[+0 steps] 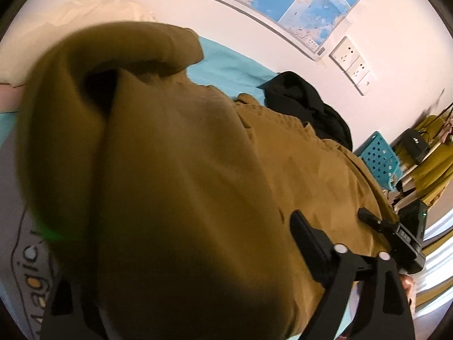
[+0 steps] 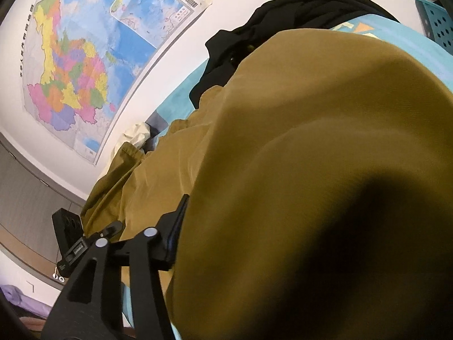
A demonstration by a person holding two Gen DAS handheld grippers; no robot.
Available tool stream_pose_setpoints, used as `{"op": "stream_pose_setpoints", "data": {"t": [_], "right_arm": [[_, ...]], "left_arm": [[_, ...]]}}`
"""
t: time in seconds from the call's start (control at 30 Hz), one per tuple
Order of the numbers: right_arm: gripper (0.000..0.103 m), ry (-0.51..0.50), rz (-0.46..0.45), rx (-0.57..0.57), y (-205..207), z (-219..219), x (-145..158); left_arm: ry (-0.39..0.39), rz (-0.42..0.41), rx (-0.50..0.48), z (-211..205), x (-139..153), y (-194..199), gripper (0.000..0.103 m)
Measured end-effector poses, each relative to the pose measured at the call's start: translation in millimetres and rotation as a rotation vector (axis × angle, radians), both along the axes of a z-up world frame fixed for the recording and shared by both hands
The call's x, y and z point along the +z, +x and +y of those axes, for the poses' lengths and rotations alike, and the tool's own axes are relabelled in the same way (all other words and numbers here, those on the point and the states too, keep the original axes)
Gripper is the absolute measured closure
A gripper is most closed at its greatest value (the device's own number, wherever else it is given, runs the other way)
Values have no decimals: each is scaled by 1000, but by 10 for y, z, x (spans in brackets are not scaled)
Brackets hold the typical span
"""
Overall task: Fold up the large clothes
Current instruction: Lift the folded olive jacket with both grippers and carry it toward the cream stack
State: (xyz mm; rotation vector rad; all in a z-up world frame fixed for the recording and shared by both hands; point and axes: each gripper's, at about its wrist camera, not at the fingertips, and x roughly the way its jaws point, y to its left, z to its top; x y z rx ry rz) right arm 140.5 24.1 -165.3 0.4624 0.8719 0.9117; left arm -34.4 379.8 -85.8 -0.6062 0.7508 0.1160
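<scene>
A large mustard-brown garment [image 1: 175, 170] fills most of both views, draped over the camera; it also shows in the right wrist view [image 2: 297, 170]. It lies on a turquoise sheet [image 1: 232, 68]. In the left wrist view one finger [image 1: 308, 238] of my left gripper shows against the fabric; the other is hidden under the cloth. In the right wrist view one finger [image 2: 172, 238] of my right gripper presses the garment's edge; the other is hidden. Both grippers appear shut on the garment.
A black garment [image 1: 308, 107] lies on the sheet near the wall, also in the right wrist view [image 2: 269, 28]. A turquoise perforated basket [image 1: 379, 158] stands at the right. A map [image 2: 73, 65] and sockets [image 1: 354, 62] are on the wall.
</scene>
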Motion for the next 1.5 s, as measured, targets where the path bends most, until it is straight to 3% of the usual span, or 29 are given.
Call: {"op": "stream_pose_setpoints", "data": {"t": [0.07, 0.1, 0.2, 0.4, 0.67, 0.97, 1.07, 1.2, 1.3, 1.5], "right_arm": [[50, 3, -1, -5, 16, 18, 11], [53, -1, -8, -7, 15, 29, 13], [64, -3, -35, 5, -16, 31, 29], [79, 1, -91, 14, -57, 29, 236], [84, 3, -276, 58, -184, 120, 995], [84, 104, -531, 120, -311, 421, 2110], [84, 150, -583, 165, -287, 757, 2384], [84, 200, -607, 225, -190, 1377, 2604], [84, 228, -600, 282, -140, 1932, 2680], [84, 226, -618, 388, -238, 2961, 2646]], "left_arm": [[6, 4, 9, 16, -6, 33, 20], [20, 14, 17, 16, -3, 47, 33], [33, 35, 22, 33, 3, 81, 51], [70, 25, 13, -11, 129, 99, 68], [115, -27, -54, 37, 579, 163, 76], [253, -246, -71, 276, 1707, 0, 77], [326, -299, -28, 516, 2029, -82, 77], [423, -312, 83, 959, 2302, -221, 77], [492, -296, 186, 1340, 2380, -305, 77], [556, -231, 376, 2105, 2328, -446, 77]]}}
